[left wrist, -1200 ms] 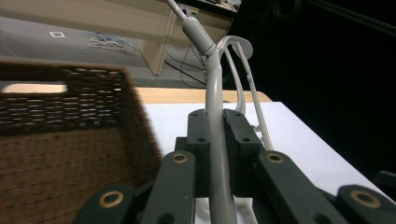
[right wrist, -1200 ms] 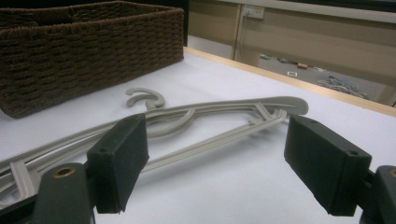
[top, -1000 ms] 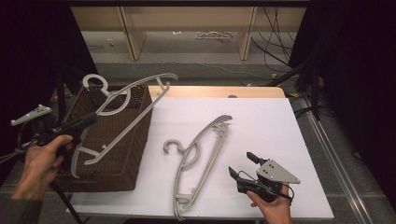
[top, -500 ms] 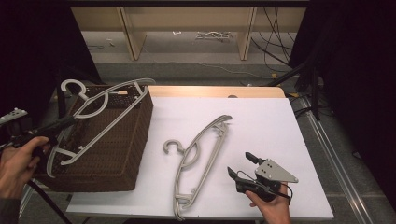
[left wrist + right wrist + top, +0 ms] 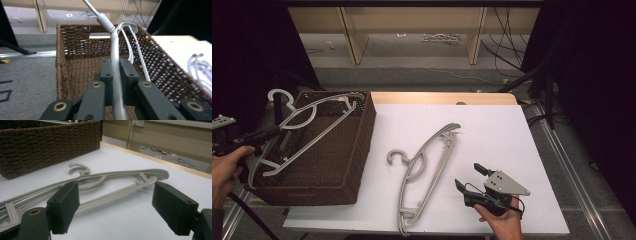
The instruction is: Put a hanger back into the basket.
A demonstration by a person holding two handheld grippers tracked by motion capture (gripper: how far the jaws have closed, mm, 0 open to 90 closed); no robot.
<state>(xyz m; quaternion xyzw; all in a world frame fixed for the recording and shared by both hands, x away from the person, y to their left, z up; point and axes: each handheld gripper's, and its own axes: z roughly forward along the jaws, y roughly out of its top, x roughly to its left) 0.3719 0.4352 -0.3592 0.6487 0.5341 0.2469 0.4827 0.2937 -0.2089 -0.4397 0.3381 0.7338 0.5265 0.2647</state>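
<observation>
Over brown wicker basket point(image 5: 357, 150) at left, left tool point(image 5: 115, 75) clenched on grey plastic hanger point(image 5: 314, 131); lowering step, next release inside. Right tool point(image 5: 116, 207) released near second grey hanger point(image 5: 427, 170) on white worktop point(image 5: 492, 130).

The desk point(image 5: 492, 125) is seen to be covered by a white sheet, with a strip of pale wood left bare along its far edge at twelve o'clock. Beyond it, a grey carpeted floor point(image 5: 412, 75) is shown, crossed by a thin light cable. Light wooden shelving point(image 5: 412, 20) is set against the far side, its upright panels point(image 5: 349, 35) standing on the floor. A bundle of black cables point(image 5: 507, 35) is hung at about one o'clock. Black curtains point(image 5: 597, 75) are drawn at three o'clock and at nine o'clock. A metal rail point(image 5: 562, 150) is laid along the floor at the desk's right side. The light is cast from above, evenly.
</observation>
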